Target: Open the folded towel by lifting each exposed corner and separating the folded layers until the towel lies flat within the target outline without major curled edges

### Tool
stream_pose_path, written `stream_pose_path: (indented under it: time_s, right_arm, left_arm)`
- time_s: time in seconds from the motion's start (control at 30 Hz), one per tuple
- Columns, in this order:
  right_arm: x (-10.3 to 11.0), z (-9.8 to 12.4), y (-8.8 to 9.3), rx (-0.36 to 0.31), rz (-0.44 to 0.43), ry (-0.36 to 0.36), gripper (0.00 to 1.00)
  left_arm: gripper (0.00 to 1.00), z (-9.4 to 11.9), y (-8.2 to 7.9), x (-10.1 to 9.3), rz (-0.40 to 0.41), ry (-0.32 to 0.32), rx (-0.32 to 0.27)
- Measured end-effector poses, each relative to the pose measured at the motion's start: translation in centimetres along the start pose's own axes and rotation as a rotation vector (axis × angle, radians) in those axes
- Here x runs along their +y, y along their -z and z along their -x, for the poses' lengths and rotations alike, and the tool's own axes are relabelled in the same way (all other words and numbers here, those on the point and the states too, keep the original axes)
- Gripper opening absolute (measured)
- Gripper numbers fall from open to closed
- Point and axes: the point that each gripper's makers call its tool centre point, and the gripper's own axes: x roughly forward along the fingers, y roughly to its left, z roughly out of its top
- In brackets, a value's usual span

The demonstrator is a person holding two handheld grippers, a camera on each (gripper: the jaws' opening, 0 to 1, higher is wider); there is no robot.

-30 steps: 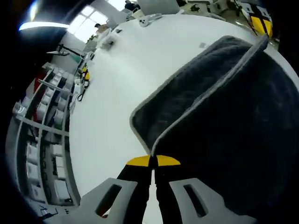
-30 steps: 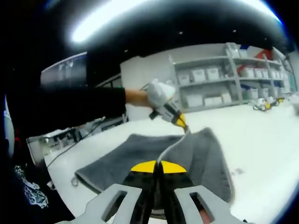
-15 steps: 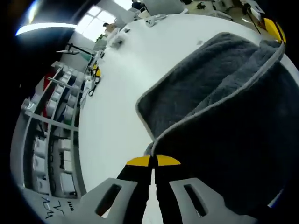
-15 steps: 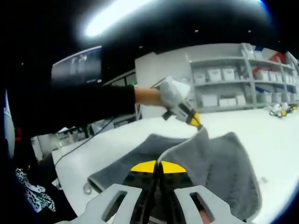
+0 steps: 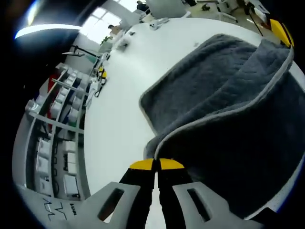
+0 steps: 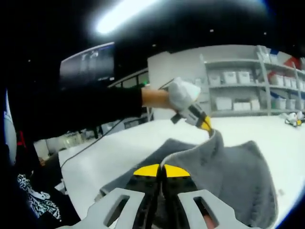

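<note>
Right now, in the left gripper view, shelving with white bins [image 5: 55,129] curves down the left side, and beside it the white table [image 5: 114,124] runs bare from lower centre up to the top of the frame, with wide room along that strip. Small items [image 5: 157,22] sit at the table's far end, top centre; I cannot make out what they are. My left gripper [image 5: 156,165] rises at bottom centre, jaws pressed together on the pale-trimmed hem of the grey towel [image 5: 224,95]. From the yellow tips the hem sweeps in an arc to the upper right, where the yellow tip of the other gripper [image 5: 281,29] meets it at the rim. The lifted layer fills the lower right as a dark sheet and hides the table behind it; a lower layer lies flat on the table, its near corner at mid-frame.

In the right gripper view, a dark sleeve [image 6: 71,112] crosses from the left to a hand [image 6: 155,98] holding the left gripper, which pinches a raised peak of towel at centre. My right gripper [image 6: 161,168] at bottom centre is closed on the towel hem too. Open tabletop lies left of the towel. More shelves [image 6: 238,90] stand upper right. The towel's right edge is cut off by the rim.
</note>
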Motion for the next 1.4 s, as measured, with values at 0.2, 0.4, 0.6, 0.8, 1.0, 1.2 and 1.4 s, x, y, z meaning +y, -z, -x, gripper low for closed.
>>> stream_pose_path:
  time_s: [0.2,0.4,0.6,0.8,1.0,1.2,1.4]
  right_arm:
    - [1.9,-1.1,-0.1,0.007,0.023,-0.039,0.00]
    - [3.3,-1.7,-0.3,0.005,0.029,-0.069,0.00]
    - [5.7,-2.9,0.4,0.026,0.045,-0.120,0.00]
    - [6.7,-3.1,0.4,0.033,0.071,-0.129,0.00]
    - [7.8,-3.8,0.4,0.034,0.091,-0.143,0.00]
    - [9.9,-4.8,-0.2,0.029,0.066,-0.199,0.00]
    - [11.1,-5.9,-0.7,0.025,0.087,-0.213,0.00]
  left_arm:
    - [0.01,1.3,2.4,-0.2,-0.020,-0.015,0.013]
    - [0.01,2.4,4.1,-0.7,-0.019,-0.055,0.036]
    - [0.01,4.3,6.1,-1.9,-0.019,-0.058,0.059]
    - [0.01,5.4,8.9,-2.6,-0.111,-0.081,0.137]
    - [0.01,6.3,9.7,-3.4,-0.103,-0.085,0.137]
    - [0.01,7.8,10.6,-3.6,-0.099,-0.086,0.166]
    - [0.01,9.1,12.1,-3.9,-0.137,-0.097,0.216]
